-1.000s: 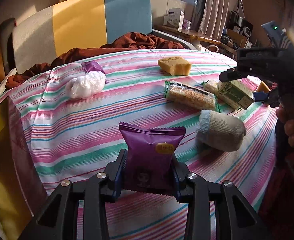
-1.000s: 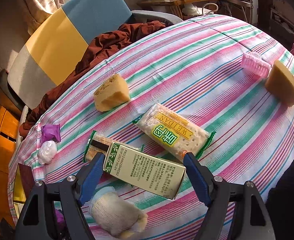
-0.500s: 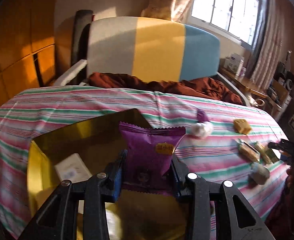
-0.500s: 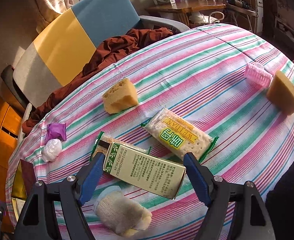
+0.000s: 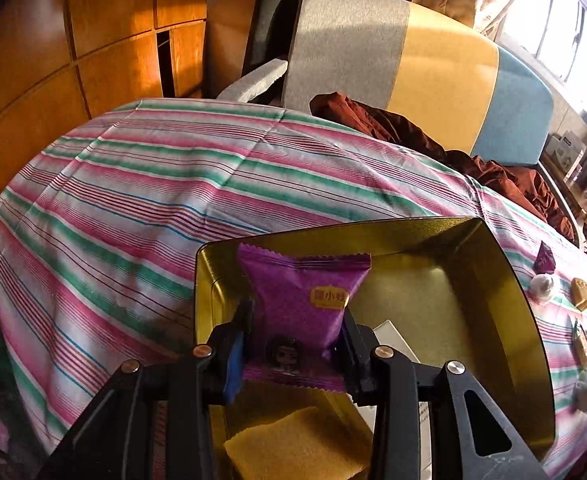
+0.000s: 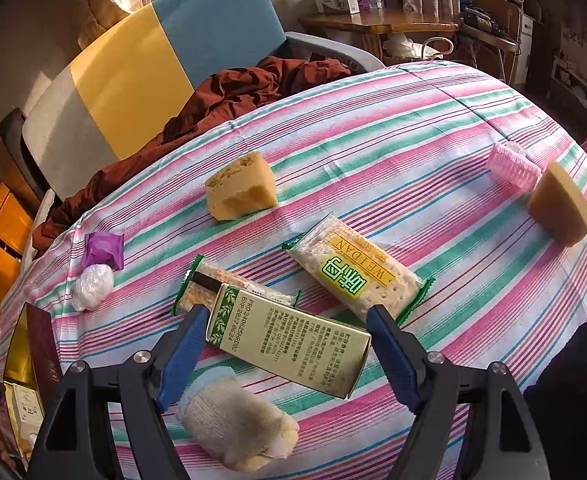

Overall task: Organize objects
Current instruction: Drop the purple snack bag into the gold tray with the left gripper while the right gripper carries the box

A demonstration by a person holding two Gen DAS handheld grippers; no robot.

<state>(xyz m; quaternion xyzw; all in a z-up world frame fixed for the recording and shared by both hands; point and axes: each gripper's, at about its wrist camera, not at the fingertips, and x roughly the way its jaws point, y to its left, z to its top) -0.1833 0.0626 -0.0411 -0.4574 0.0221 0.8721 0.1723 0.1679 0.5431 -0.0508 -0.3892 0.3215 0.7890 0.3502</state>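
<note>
My left gripper (image 5: 293, 344) is shut on a purple snack packet (image 5: 305, 300) and holds it over the near left part of a gold tin box (image 5: 505, 280). In the box lie a yellow sponge (image 5: 301, 448) and a white card (image 5: 393, 332). My right gripper (image 6: 285, 340) is shut on a gold-green carton (image 6: 293, 340), held above the striped table. Under it lie a wrapped white roll (image 6: 237, 424), two cracker packs (image 6: 357, 272) (image 6: 229, 284) and a yellow sponge block (image 6: 241, 192).
The table carries a purple wrapper (image 6: 103, 248), a white plastic ball (image 6: 91, 286), a pink roller (image 6: 513, 166) and a tan wedge (image 6: 559, 208). The gold box (image 6: 25, 356) shows at the far left. A sofa (image 5: 433, 64) with brown cloth (image 5: 413, 128) stands behind.
My left gripper has swung left with the purple packet, from over the table's items to over the gold box, and now sits closer to it. The right gripper has barely moved.
</note>
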